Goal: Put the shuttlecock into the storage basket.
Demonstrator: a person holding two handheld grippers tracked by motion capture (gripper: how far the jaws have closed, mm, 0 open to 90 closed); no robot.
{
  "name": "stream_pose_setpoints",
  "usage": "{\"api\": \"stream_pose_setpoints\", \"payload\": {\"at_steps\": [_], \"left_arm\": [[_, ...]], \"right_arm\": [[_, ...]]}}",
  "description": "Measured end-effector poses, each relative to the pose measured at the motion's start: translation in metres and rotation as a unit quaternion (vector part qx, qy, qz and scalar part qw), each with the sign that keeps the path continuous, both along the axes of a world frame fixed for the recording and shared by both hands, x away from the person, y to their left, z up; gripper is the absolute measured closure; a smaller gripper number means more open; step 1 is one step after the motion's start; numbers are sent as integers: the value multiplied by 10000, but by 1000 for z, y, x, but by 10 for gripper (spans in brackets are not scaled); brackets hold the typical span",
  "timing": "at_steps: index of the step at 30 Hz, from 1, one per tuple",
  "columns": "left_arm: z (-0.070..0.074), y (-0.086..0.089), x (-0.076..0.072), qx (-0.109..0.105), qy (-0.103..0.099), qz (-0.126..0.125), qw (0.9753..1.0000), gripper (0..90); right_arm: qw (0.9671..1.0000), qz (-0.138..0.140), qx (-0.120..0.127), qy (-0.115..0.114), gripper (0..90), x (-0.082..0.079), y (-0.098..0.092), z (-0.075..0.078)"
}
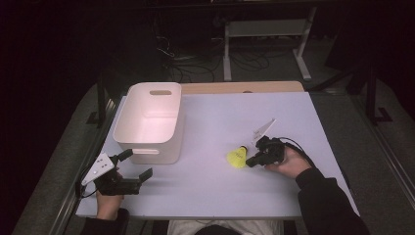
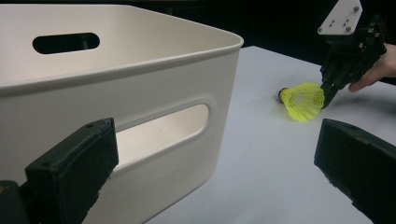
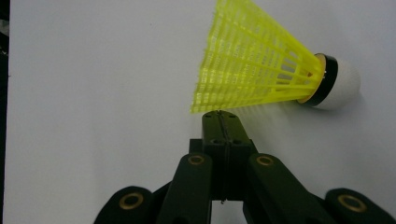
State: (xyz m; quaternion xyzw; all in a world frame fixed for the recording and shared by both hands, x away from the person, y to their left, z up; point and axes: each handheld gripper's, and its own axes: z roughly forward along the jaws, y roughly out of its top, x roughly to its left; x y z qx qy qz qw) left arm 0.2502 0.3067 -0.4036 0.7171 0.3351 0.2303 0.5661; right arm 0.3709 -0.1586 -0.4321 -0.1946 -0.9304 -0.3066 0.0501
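A yellow plastic shuttlecock [image 1: 237,157] with a white cork tip lies low over the white table [image 1: 220,191], right of centre. My right gripper [image 1: 250,161] is shut, its closed tips pinching the rim of the mesh skirt [image 3: 247,65]. From the left gripper view, the shuttlecock [image 2: 303,100] and that right gripper [image 2: 327,93] appear farther off, with a hand behind. My left gripper [image 1: 137,164] is open near the front left corner, holding nothing, and its jaws point toward the near wall of a white bin [image 2: 140,93].
The white bin [image 1: 169,147] with handle slots stands at the table's left, its inside bare. A wooden strip [image 1: 242,87] runs along the far edge. Beyond it are a dark floor, cables and a white frame [image 1: 266,29].
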Motion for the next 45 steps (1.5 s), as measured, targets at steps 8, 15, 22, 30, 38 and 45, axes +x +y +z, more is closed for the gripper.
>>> {"api": "stream_pose_setpoints", "payload": {"at_steps": [8,15,22,30,38,45], "left_arm": [[0,0,1,6,14,1,10000,0],[0,0,2,14,19,8,10000,0],[0,-1,1,14,28,-3,10000,0],[0,-1,1,16,38,-9,10000,0],[0,-1,1,11,40,-11,10000,0],[0,-1,1,14,42,-27,10000,0]], "right_arm": [[10000,23,7,-39,886,2,5,1],[9998,147,16,-138,886,7,18,4],[9995,220,-29,-220,887,7,27,5],[9994,203,-81,-260,886,11,31,2],[9994,211,-76,-277,886,14,37,2],[9993,168,-8,-333,887,19,37,5]]}}
